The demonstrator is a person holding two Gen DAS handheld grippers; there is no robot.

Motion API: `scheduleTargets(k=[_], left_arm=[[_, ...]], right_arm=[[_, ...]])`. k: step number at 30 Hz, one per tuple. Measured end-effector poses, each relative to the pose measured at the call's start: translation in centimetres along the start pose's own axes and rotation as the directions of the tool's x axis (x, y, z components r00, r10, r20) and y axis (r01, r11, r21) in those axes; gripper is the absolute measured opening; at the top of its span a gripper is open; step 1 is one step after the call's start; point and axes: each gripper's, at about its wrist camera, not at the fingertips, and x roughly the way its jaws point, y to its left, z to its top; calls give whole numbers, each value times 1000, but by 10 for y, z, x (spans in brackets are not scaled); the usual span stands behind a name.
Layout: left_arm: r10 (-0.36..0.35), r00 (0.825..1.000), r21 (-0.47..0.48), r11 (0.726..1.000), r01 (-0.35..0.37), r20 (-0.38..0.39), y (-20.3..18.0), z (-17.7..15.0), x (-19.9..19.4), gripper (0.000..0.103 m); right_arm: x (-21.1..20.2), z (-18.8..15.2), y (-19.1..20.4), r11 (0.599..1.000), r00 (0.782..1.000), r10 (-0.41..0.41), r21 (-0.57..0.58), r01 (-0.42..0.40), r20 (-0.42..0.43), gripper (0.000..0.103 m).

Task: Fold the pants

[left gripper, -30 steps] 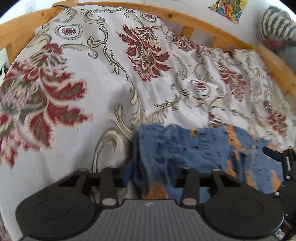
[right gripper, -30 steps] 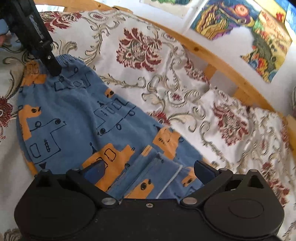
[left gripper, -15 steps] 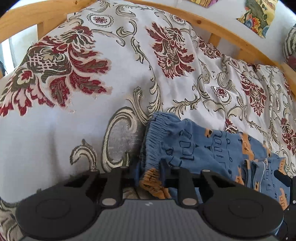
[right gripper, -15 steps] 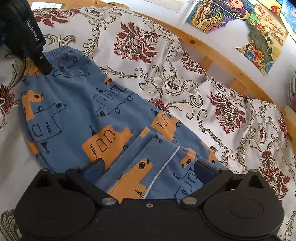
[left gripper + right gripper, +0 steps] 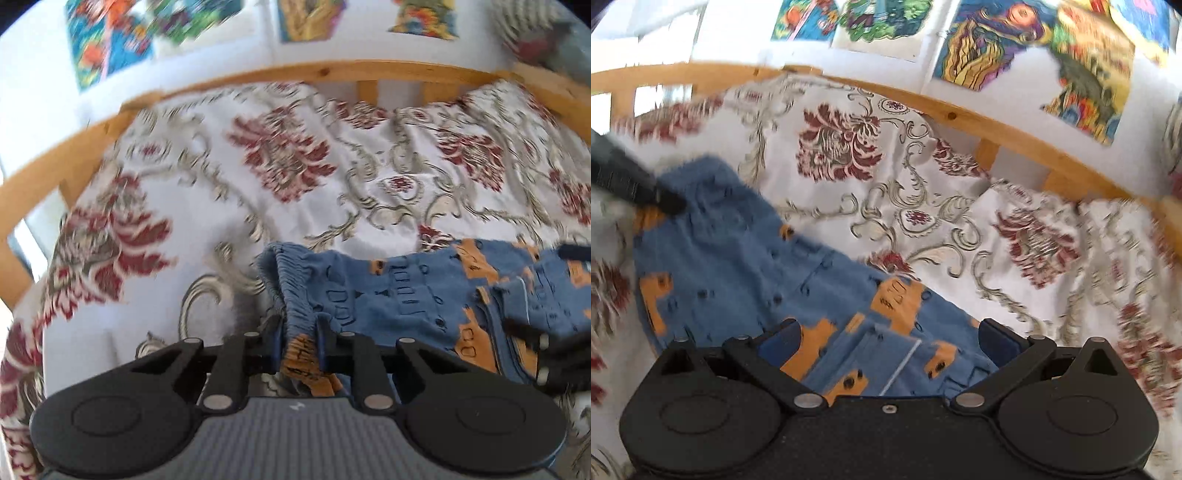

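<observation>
So the blue pants [image 5: 413,295] with the orange print are lying on the bed, on top of that floral bedspread [image 5: 295,192], and the left gripper [image 5: 298,347] now has its fingers pressed tight onto the gathered waistband, with an orange bit of fabric bunched up between them. Half a second ago those fingers were only closing in around the waistband edge; now the cloth is properly pinched and looks pulled up off the bedspread a little at that corner. The view has tilted up too, so the wooden bed rail [image 5: 332,72] and the colourful pictures [image 5: 110,40] on the wall show up way more than before, and everything's kinda motion-blurred. Over on the right wrist view, the right gripper [image 5: 888,338] has its fingers spread wide with the cuff end of the pants [image 5: 768,266] lying between them; can't really tell if the fingers touch the fabric. Same spread as earlier. The left gripper shows in the far left of that view as a dark bar at the waistband corner.
</observation>
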Motion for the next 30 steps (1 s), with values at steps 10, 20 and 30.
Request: scheduleTargets(k=[10,20,30], left_arm=[[-1,995,232,972,-23,104,-59,-6,-17,20],[-2,992,374,926,-47,130,-103,-18,-16,20],[-5,991,408,911,-52,137,-115,-26,-15,21]], right_arm=[[30,38,-61,892,937,335,352,-282,-98,100],[48,67,-73,641,789,613,612,-464,-45,77],[61,79,-41,675,773,625,570,-469,-104,34]])
